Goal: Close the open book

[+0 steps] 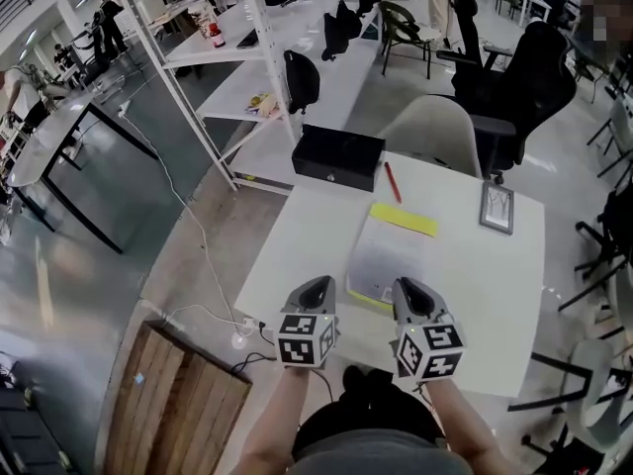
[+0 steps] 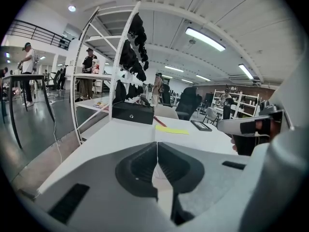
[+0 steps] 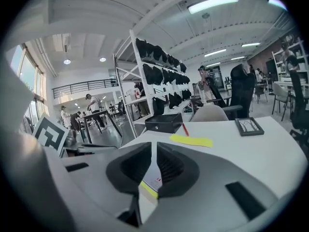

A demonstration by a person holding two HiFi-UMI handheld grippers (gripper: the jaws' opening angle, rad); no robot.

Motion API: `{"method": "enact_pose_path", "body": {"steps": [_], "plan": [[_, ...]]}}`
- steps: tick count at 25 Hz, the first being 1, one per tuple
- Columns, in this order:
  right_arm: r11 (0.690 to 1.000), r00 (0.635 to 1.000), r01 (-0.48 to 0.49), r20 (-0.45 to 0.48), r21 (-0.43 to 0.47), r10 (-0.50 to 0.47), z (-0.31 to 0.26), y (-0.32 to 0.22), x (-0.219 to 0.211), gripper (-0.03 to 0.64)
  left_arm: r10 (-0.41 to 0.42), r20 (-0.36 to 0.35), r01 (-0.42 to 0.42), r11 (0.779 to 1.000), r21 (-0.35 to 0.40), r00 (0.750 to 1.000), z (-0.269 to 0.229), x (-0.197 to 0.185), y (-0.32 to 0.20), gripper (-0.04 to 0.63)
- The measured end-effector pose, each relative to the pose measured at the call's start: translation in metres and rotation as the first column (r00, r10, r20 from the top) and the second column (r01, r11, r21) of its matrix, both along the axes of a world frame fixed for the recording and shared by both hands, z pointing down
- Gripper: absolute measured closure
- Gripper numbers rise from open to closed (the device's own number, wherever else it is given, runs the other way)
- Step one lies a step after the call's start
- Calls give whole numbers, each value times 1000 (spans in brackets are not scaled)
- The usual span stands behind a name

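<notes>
The book lies flat on the white table as one white rectangle, with a yellow strip at its far end and a yellow edge at its near left corner. Both grippers hover above the table's near edge. My left gripper is to the left of the book, its jaws shut and empty. My right gripper hangs over the book's near end. Its jaws stand almost together with only a thin slit, nothing held. The book's white cover and yellow edge show below them.
A black box sits at the table's far edge, a red pen beside it and a dark framed picture at the far right. A white chair and black office chairs stand beyond. A metal shelf rack is on the left.
</notes>
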State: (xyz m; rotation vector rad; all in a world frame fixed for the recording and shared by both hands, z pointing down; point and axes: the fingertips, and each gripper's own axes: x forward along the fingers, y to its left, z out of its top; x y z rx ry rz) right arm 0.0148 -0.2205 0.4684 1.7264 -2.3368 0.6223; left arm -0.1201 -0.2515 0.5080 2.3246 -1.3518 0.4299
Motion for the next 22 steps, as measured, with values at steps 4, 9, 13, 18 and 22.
{"method": "enact_pose_path", "body": {"steps": [4, 9, 13, 18, 22], "plan": [[998, 999, -28, -23, 56, 30, -14, 4, 9, 595, -11, 6, 11, 1000, 11, 1000, -2, -7, 3, 588], [994, 998, -51, -27, 92, 54, -22, 8, 13, 611, -29, 5, 29, 999, 27, 1000, -4, -16, 7, 588], [994, 998, -57, -22, 89, 59, -23, 13, 16, 611, -34, -2, 34, 999, 39, 999, -11, -20, 9, 588], [994, 997, -73, -8, 82, 74, -21, 17, 22, 612, -30, -11, 31, 998, 58, 999, -18, -21, 9, 588], [993, 997, -83, -3, 82, 83, -19, 19, 25, 612, -24, -15, 25, 998, 65, 1000, -21, -19, 8, 587]]}}
